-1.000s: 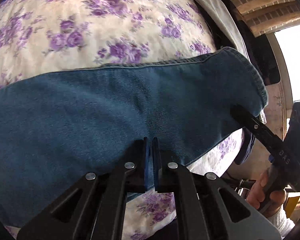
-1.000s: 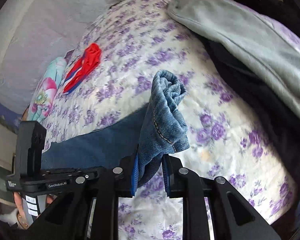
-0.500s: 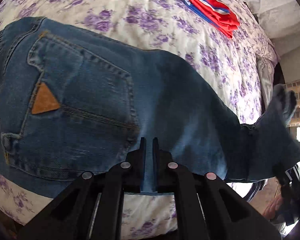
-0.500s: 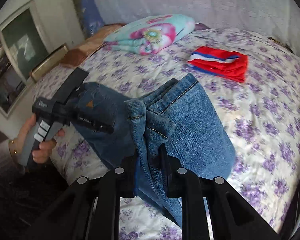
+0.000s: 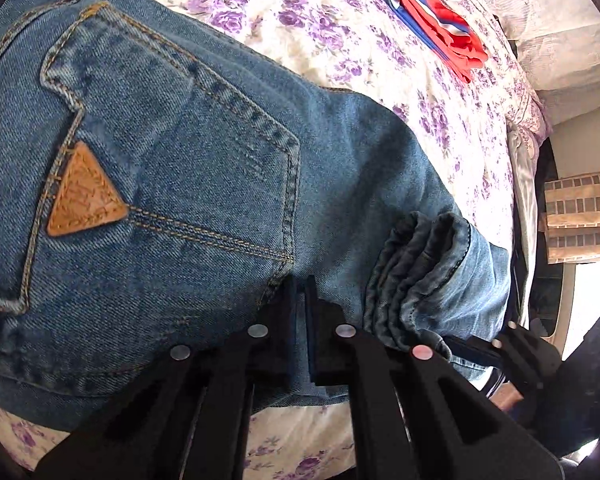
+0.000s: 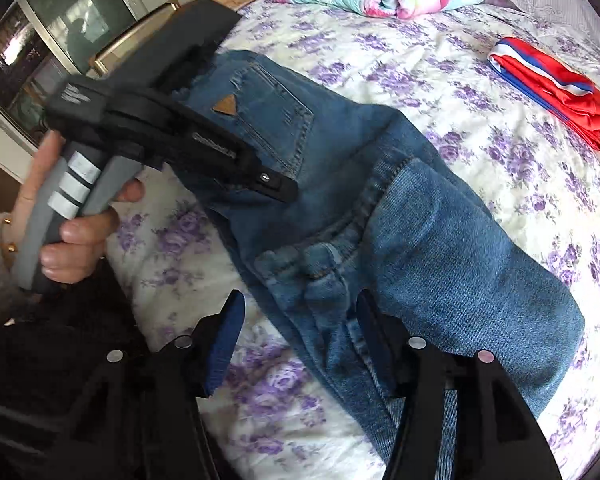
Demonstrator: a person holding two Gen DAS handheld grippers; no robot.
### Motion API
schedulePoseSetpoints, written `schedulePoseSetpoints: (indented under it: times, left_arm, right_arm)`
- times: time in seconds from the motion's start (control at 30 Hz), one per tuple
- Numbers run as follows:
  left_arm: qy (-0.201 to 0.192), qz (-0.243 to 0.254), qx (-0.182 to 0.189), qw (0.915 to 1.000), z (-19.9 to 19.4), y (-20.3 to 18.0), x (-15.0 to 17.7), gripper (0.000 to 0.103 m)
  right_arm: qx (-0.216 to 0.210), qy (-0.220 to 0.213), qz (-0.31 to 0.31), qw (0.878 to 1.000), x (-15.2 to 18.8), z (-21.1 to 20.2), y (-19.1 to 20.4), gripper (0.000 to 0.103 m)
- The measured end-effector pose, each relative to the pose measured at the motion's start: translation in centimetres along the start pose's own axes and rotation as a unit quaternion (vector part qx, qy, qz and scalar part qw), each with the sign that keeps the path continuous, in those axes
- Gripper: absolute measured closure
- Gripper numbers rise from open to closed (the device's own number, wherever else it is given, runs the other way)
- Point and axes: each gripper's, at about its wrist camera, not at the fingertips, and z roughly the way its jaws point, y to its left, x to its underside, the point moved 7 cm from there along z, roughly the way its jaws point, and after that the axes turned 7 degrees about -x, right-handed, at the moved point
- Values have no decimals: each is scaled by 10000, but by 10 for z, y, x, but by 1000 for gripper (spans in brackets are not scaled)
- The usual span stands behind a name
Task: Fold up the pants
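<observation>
Where left hand-held gripper pinches, jeans edge hidden.

Right hand-held gripper now spread, jeans cuffs released onto seat.

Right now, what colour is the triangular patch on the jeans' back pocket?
Tan brown, leather-like with an embossed texture; the triangular patch shows best in the left wrist view.
</observation>
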Motion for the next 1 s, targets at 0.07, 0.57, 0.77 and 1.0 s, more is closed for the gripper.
schedulePoseSetpoints:
  times: [0.07, 0.57, 0.77, 1.0]
  left_arm:
    - [14, -5, 44, 10000, 1, 0, 0, 99]
    - [-37, 49, -46, 10000, -17, 0, 5, 99]
    - [-684, -205, 135, 9974, -82, 13, 16, 78]
    - [-1551, -1512, -562, 9746, -165, 115, 24, 30]
  right_arm:
    - [-210, -271, 96, 9994, -9, -21, 3, 44]
    - [-339, 141, 553, 9978, -27, 8, -20, 100]
    - [386, 49, 867, 9955, -60, 16, -64, 101]
    - [-40, -148, 1728, 9848, -54, 10, -86, 99]
